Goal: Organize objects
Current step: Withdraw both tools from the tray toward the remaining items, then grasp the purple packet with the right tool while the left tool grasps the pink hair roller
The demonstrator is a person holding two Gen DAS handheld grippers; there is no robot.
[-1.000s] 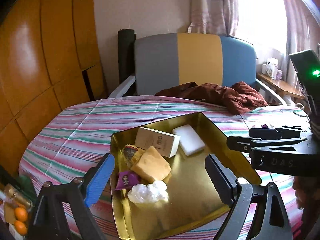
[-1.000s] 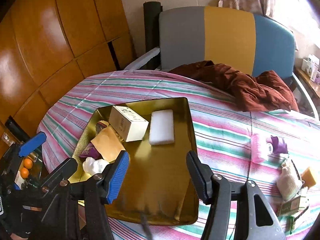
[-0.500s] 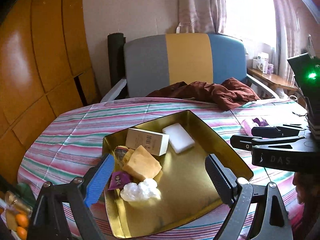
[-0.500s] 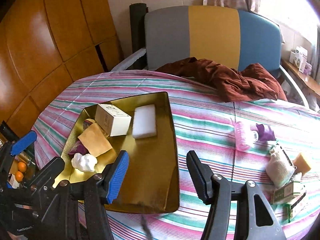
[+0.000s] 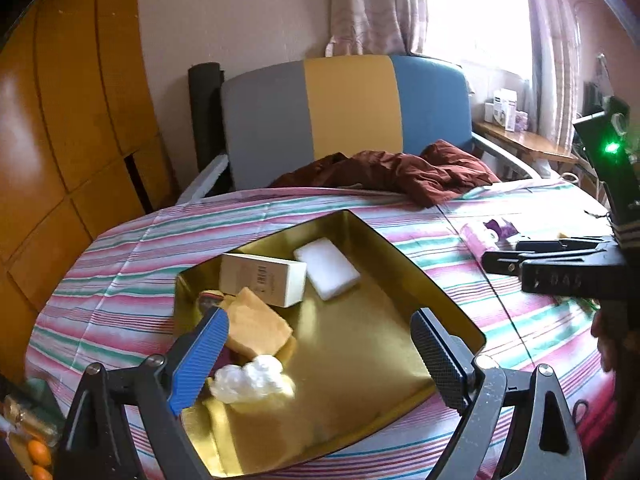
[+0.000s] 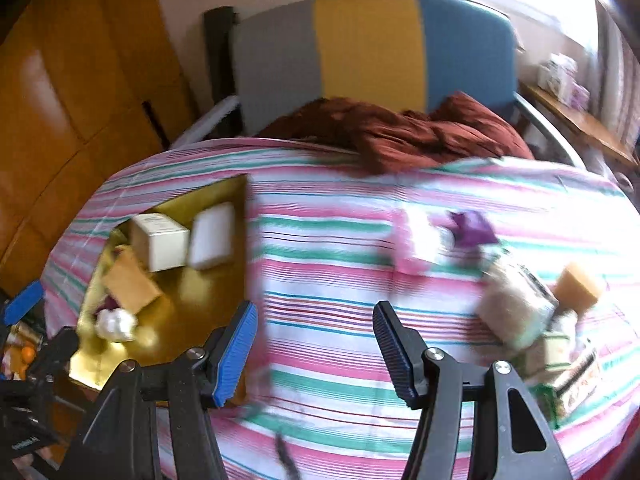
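Note:
A gold tray (image 5: pixel 448 304) lies on the striped tablecloth and holds a cream box (image 5: pixel 264 276), a white sponge (image 5: pixel 326 268), a yellow sponge (image 5: pixel 256 326), a white crumpled wad (image 5: pixel 250 378) and a small purple item, half hidden by the blue finger. My left gripper (image 5: pixel 320 356) hovers open over the tray's near part, nothing between its fingers. My right gripper (image 6: pixel 314 354) stands open over bare cloth right of the tray (image 6: pixel 240 192), empty. In the blurred right wrist view, loose items lie at right: a pink roll (image 6: pixel 416 240), a purple piece (image 6: pixel 472 228), a beige pouch (image 6: pixel 508 308) and an orange-brown block (image 6: pixel 580 284).
A grey, yellow and blue chair (image 5: pixel 348 112) stands behind the table with a maroon cloth (image 5: pixel 396 172) over the table's far edge. Wooden panels (image 5: pixel 60 120) fill the left. Oranges (image 5: pixel 36 456) sit low at the left. A side table (image 5: pixel 520 140) with boxes stands by the window.
The right gripper has swung right, off the tray and over the bare cloth toward the loose items. The left gripper has shifted slightly over the tray. Both stayed open and empty.

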